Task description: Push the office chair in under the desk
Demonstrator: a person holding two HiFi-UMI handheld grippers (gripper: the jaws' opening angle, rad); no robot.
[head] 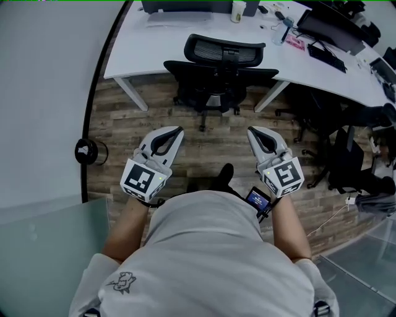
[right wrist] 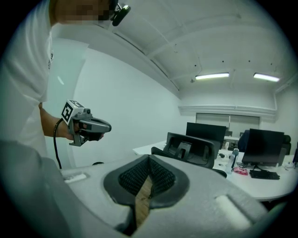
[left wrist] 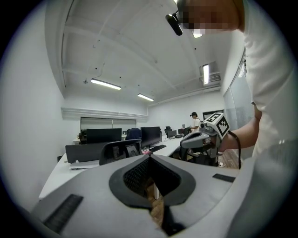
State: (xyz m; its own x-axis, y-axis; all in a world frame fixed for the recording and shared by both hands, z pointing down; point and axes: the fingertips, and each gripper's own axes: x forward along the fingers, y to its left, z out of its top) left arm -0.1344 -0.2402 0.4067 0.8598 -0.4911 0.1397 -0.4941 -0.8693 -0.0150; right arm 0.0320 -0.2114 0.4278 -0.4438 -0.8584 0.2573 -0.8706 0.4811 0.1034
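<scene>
A black mesh-backed office chair (head: 219,71) stands at the white desk (head: 142,52), its seat partly under the desk edge; it also shows as the chair (left wrist: 120,151) and the chair (right wrist: 191,148). My left gripper (head: 176,131) is held in the air in front of the person, well short of the chair, jaws shut and empty. My right gripper (head: 252,132) hangs level with it to the right, also shut on nothing. Each gripper sees the other: the right gripper (left wrist: 186,142) and the left gripper (right wrist: 106,125).
Monitors (head: 331,31), a keyboard (head: 327,57), a cup (head: 238,10) and small items lie on the desk. More black chairs (head: 346,161) crowd the right. A round black object (head: 86,151) sits by the left wall. Wood floor (head: 210,145) lies between me and the chair.
</scene>
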